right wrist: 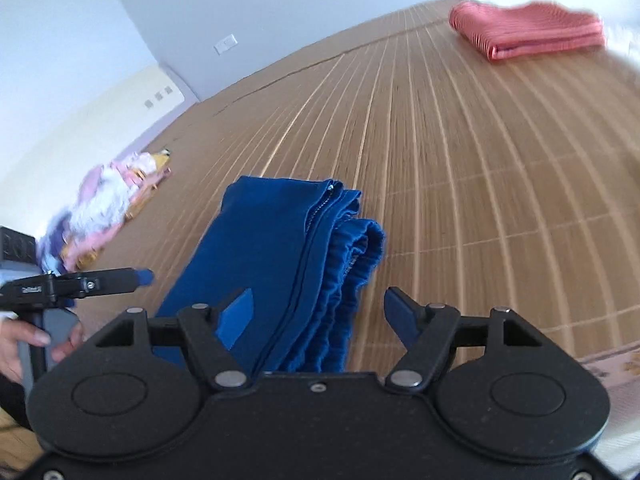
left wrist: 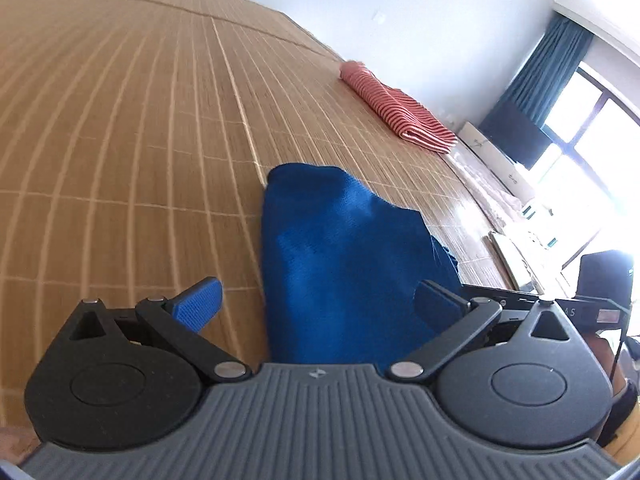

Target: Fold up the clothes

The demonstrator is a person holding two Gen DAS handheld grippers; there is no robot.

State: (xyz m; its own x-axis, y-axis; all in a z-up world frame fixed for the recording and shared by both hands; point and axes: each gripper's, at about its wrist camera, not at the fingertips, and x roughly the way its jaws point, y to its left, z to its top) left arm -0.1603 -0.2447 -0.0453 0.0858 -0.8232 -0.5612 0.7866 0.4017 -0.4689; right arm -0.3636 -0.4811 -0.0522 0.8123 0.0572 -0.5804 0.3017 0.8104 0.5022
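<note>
A folded blue garment (left wrist: 340, 252) with a zipper lies on the bamboo mat (left wrist: 120, 140). It also shows in the right wrist view (right wrist: 280, 256), stacked in several layers. My left gripper (left wrist: 318, 300) is open, its fingers spread wide on either side of the blue garment, holding nothing. My right gripper (right wrist: 320, 316) is open too, its fingers spread over the near end of the garment, empty. The left gripper also shows at the left edge of the right wrist view (right wrist: 144, 276), held by a hand.
A folded red-and-white striped cloth (left wrist: 396, 108) lies at the far edge of the mat by the wall, also in the right wrist view (right wrist: 528, 28). A heap of pink and white clothes (right wrist: 108, 208) lies at the left. A window and curtain (left wrist: 540, 92) stand at the right.
</note>
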